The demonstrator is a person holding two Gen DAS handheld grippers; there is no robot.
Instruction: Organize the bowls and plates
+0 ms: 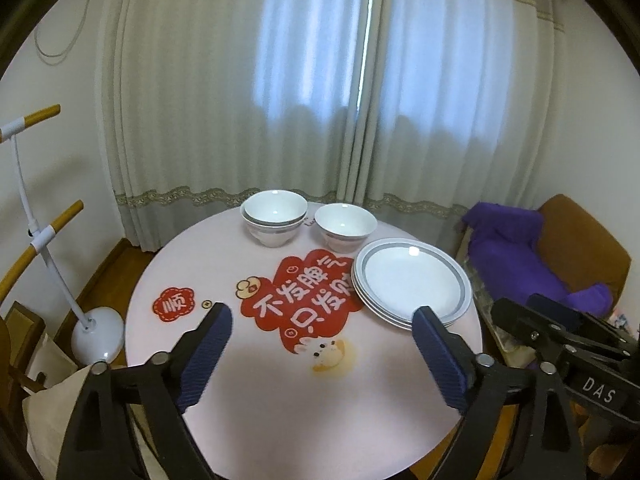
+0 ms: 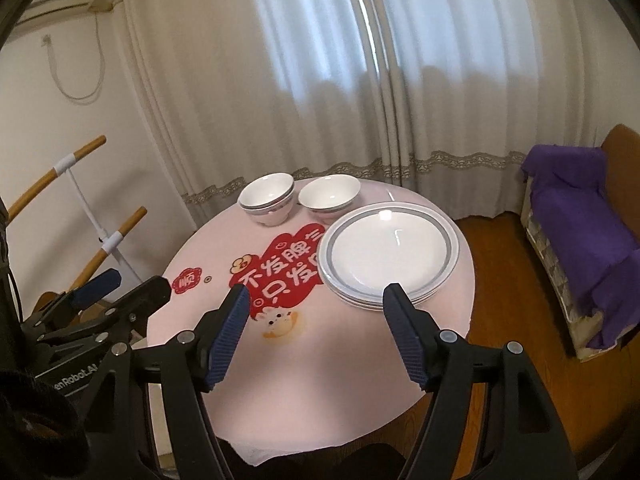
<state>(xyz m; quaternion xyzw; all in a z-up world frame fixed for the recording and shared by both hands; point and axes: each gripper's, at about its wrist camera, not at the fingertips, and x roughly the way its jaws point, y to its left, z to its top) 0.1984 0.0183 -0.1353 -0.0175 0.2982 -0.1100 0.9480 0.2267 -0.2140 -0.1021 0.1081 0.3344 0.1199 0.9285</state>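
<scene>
We have a round pink table (image 1: 248, 380) with a big red sticker (image 1: 304, 300) in the middle. We will use that sticker to say where things are.

The biggest thing to tidy is the pile of plates (image 1: 412, 280). It sits flat on the table, just to the right of the sticker, and its rim covers the sticker's right edge. The plates look neatly piled already.

Next come the stacked bowls (image 1: 274, 216). They sit behind the sticker, a bit to the left, one inside another. The single bowl (image 1: 346, 226) stands alone behind the sticker, a bit to the right, just beside the stacked bowls and close to the plates. We think this lone bowl is the one that has yet to go into the stack.

Our left claw (image 1: 322, 316) is spread wide with nothing in it. It hangs over the near part of the table, in front of the sticker. Our right claw (image 2: 316, 294) is also spread and empty, in front of the sticker too, with the plates just ahead of its right finger.

The single bowl lies straight ahead and far off from both claws. It is round, so it has no long side. We think the right claw is a little nearer to it.
</scene>
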